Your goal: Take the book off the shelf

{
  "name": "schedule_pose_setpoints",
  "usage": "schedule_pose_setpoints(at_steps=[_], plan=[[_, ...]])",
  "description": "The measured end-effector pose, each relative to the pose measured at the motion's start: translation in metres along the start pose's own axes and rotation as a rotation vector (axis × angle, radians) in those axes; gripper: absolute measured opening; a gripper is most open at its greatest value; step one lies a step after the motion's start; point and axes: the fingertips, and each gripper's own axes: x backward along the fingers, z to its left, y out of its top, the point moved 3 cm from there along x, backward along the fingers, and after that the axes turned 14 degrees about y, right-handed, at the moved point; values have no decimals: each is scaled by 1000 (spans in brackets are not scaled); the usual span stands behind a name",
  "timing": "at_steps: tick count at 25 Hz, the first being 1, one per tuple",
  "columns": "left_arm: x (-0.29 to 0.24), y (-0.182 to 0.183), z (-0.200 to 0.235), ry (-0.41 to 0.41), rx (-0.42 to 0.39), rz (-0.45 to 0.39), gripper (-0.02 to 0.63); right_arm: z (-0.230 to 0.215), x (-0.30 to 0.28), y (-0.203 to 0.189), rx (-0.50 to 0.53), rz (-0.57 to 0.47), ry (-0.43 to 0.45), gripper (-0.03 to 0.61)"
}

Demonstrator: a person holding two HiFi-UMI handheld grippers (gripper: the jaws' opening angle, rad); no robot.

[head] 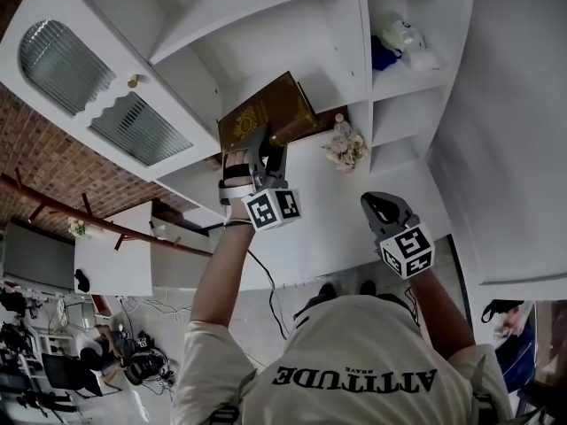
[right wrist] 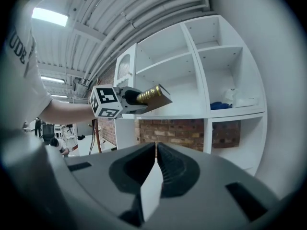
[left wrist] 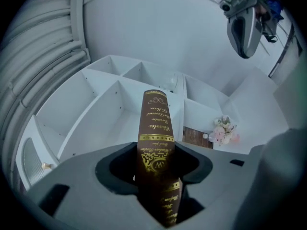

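Observation:
A brown book (head: 266,112) with gold print is clamped in my left gripper (head: 264,140), which is shut on its lower end. In the left gripper view the book's spine (left wrist: 154,128) stands up between the jaws of that gripper (left wrist: 156,169) and points at the white shelf unit (left wrist: 110,95). The right gripper view shows the book (right wrist: 152,96) held in the air in front of the shelf's open compartments (right wrist: 168,71). My right gripper (head: 383,204) hangs lower and to the right, shut with nothing in it (right wrist: 156,147).
A small bunch of pale flowers (head: 344,149) stands on the lower shelf board to the right of the book. A blue thing and white packets (head: 390,50) lie in a right-hand compartment. A cabinet door with ribbed glass (head: 97,87) is at the left.

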Motion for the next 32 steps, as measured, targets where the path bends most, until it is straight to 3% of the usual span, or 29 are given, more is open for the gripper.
schedule_pose_setpoints(at_steps=[6,16,22,32], plan=[[34,18,14,67,118,-12,232,-6,12,-8,-3,0,22,32],[100,18,19,147,277,47,230,-13,24,-27,-25,10,63,34],[141,7,34,196,458,91,229,-6,18,-29,-30,-1,77,32],[195,-23,60,253,600,122,225,19,13,-10,11,-16,51,34]])
